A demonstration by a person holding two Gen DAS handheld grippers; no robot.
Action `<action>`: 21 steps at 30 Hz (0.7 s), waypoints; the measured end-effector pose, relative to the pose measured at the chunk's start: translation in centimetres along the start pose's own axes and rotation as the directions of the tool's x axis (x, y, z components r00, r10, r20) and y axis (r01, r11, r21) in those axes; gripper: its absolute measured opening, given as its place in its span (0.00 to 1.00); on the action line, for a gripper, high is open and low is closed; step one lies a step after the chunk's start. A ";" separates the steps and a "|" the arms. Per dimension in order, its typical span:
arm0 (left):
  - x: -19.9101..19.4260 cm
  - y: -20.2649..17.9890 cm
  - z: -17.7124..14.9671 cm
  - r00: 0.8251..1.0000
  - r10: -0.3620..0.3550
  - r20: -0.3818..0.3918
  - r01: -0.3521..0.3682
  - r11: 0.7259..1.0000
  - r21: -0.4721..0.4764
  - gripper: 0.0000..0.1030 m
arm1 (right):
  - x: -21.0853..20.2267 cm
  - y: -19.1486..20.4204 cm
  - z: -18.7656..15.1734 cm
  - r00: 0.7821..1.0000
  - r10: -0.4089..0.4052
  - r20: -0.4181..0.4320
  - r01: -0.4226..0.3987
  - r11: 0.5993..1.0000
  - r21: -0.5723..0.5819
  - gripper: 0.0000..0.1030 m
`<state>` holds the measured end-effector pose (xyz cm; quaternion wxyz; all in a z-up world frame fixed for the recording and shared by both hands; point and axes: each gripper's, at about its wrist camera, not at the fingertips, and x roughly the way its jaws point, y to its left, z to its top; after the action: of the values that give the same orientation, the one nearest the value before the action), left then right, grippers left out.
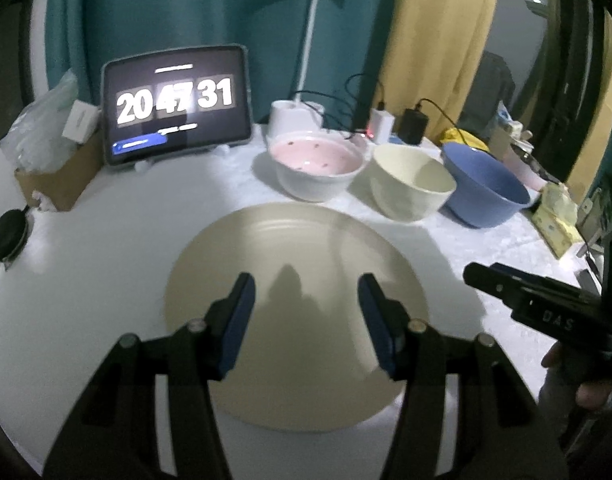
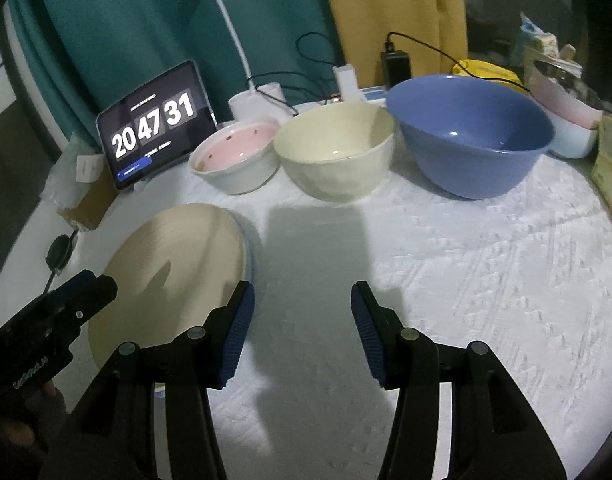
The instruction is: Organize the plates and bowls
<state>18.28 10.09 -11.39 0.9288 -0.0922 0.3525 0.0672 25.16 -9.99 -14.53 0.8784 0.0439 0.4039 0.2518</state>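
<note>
- Textured white table cover (image 2: 465, 260) carries three bowls in a back row: pink bowl (image 2: 238, 156), cream bowl (image 2: 333, 152), blue bowl (image 2: 469, 136)
- Beige plate (image 1: 294, 280) lies flat below left gripper (image 1: 306, 292), released, empty
- Right gripper (image 2: 302, 300) also released, over bare cloth
- Risk: the low plate rim may slip from the pads and skid

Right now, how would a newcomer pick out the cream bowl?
Find the tablet showing a clock at the back of the table. Three bowls line up to its right; the cream bowl is the middle one. The pink-lined bowl beside the tablet is smaller, the blue bowl larger.
</note>
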 end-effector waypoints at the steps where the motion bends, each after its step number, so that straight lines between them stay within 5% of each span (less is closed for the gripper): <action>1: 0.0 -0.5 0.1 1.000 -0.004 0.000 0.004 1.000 0.008 0.54 | -0.2 -0.3 -0.1 1.000 -0.001 0.004 0.001 1.000 0.004 0.52; 21: 1.1 -7.7 1.5 0.997 -0.077 0.005 0.076 0.993 0.090 0.54 | -3.6 -6.4 0.5 0.995 -0.057 0.079 0.053 0.997 0.050 0.52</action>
<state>21.54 2.95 -10.09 0.9355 -0.0633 0.3473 0.0160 26.21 -17.14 -13.50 0.8992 0.0637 0.3753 0.2158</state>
